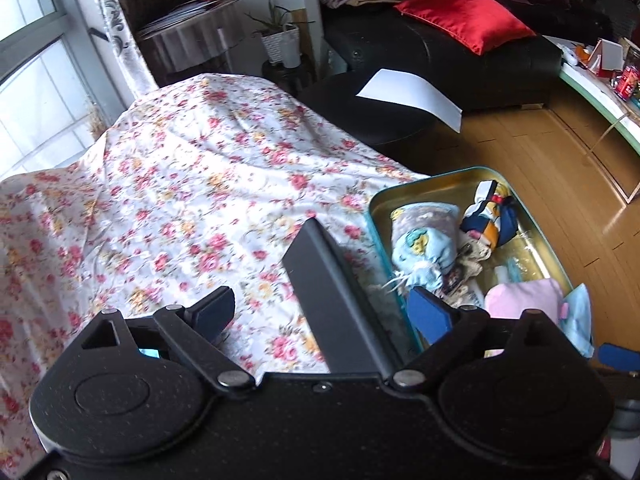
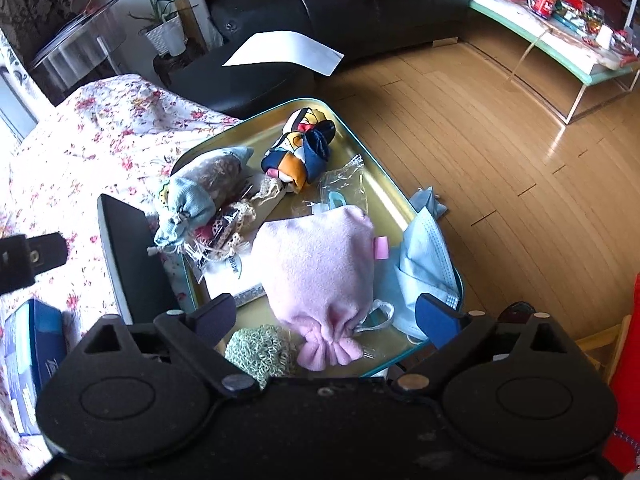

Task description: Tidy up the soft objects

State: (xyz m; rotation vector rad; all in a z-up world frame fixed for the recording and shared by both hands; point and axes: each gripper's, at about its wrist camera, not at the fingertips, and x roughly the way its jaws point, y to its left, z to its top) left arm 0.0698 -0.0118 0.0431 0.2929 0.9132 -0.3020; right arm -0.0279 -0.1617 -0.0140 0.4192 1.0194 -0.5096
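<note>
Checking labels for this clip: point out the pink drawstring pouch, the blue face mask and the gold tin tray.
pink drawstring pouch [image 2: 320, 272]: right wrist view, middle of its fleece body.
blue face mask [image 2: 426, 268]: right wrist view, pleated front panel.
gold tin tray [image 2: 384, 188]: right wrist view, bare inner wall at right.

printed white packet [image 2: 236, 276] in tin, characters too blurred to read

Glossy metal tin [image 2: 384, 184]; fleecy matt pink pouch [image 2: 316, 264].
</note>
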